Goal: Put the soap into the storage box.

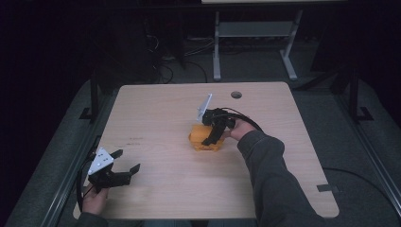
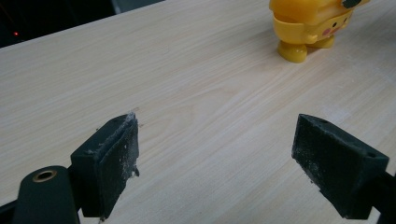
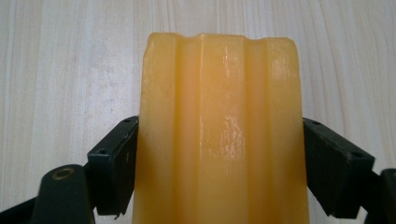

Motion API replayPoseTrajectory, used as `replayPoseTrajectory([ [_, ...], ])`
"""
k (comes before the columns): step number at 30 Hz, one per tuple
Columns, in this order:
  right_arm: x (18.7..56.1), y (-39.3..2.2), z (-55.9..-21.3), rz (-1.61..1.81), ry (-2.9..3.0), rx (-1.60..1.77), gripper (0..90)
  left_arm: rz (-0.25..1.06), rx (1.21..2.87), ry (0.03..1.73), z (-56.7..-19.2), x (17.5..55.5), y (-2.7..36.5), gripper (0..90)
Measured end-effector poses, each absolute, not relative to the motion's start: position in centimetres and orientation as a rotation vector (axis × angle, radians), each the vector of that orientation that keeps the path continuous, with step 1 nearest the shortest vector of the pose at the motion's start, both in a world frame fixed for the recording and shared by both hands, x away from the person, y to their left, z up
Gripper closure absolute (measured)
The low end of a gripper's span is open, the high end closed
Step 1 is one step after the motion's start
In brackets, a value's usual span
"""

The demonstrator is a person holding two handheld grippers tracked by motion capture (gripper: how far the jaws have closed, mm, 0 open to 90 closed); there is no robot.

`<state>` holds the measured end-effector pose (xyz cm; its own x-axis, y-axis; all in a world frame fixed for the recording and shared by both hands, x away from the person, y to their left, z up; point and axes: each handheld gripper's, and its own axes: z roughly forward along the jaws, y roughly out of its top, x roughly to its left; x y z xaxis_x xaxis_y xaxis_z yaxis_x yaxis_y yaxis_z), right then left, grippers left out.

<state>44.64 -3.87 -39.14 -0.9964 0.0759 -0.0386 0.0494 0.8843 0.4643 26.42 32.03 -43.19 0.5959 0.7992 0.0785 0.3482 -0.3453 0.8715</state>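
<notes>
Gripping the yellow toy [image 3: 219, 135], your right gripper [image 3: 219, 158] has both jaws pressed flat vs. its two sides; right gripper view shows the pads in contact w/ the ribbed yellow plastic, no gap on either side. Toy fills the space btwn the jaws and runs on past the pad tips toward the table [image 3: 56, 60]. Whether the toy rests on the wood or is lifted off it: cannot tell from that view.

High view: same toy [image 1: 198, 140] sits near the table's middle, right gripper [image 1: 211, 137] angled down onto it from the far-right side, grey plate [image 1: 204, 107] tilted up just beyond the toy. Your right hand [image 1: 239, 128] is just right of the toy, sleeve [image 1: 269, 175] running back from it to the near edge.

Left gripper [image 1: 128, 161]: jaws spread wide, nothing btwn them. It is well apart from the toy, near-left of it, close to the table's near-left corner, its grey plate [image 1: 100, 161] on top, your left hand [image 1: 94, 201] behind at the edge. Left gripper view [image 2: 215, 154] confirms: pads [image 2: 114, 163] wide apart over bare wood, dusty white flecks on the pad faces. Toy's lower part [image 2: 310, 25] stands farther off in that view, two stubby feet on the wood, pink cheek mark visible.

Cable hole [image 1: 236, 94] lies beyond the toy, toward the far edge.
</notes>
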Motion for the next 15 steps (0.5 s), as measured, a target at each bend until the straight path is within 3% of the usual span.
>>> replayPoseTrajectory([
  [15,44.68,-3.77,-39.12,0.732,2.999,0.132,20.1,0.634,1.934,0.914,-43.25,26.44,31.88,14.2],
])
